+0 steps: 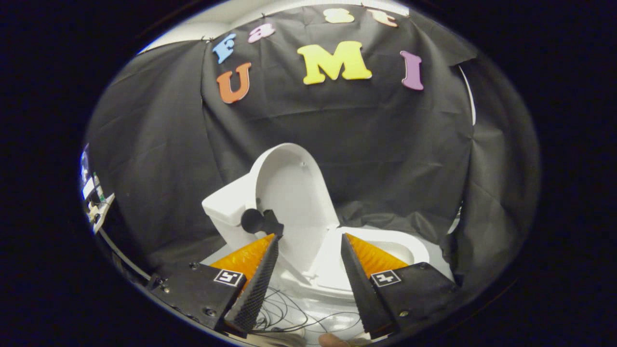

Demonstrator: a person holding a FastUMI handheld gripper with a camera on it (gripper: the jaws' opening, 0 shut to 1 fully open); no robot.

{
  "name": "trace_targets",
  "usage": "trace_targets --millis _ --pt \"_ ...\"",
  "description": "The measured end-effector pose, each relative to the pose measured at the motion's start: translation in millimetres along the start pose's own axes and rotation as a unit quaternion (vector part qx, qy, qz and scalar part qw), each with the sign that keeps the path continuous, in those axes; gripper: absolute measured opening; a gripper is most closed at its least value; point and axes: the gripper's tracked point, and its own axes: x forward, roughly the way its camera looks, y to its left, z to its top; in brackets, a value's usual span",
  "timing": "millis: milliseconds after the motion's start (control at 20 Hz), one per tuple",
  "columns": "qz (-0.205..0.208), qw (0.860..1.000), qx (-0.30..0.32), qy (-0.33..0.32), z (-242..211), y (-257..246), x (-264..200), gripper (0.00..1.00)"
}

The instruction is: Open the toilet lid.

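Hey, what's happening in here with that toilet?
A person is using a hand-held gripper to open a small white toilet's lid. At this moment the lid already stands raised, leaning back toward the tank, with the seat and bowl exposed. The gripper's fingers are spread apart and hold nothing; the lid's lower part and hinge show in the gap between them. Thin black wires lie on the white floor just in front of the toilet.

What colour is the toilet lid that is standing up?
White, seen best in the gripper view: the raised toilet lid stands beyond the open hand-held gripper.
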Motion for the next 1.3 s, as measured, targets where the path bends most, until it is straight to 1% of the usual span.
trace_targets --millis 50,250,450,650,800,1150,1300 --pt "0.0 1.0 -0.002 -0.018 7 -6 -9 0.82" --pt "-0.02 0.997 -0.01 -0.07 21 -35 -36 0.99" --pt "-0.026 0.99 -0.025 -0.14 42 -56 -68 0.99" --pt "-0.042 0.986 -0.04 -0.159 37 -79 -95 0.99" --pt "-0.043 0.981 -0.038 -0.188 41 -91 -118 0.99" --pt "-0.074 0.976 -0.037 -0.2 21 -136 -162 0.99" --pt "-0.078 0.975 -0.028 -0.207 18 -151 -176 0.99"
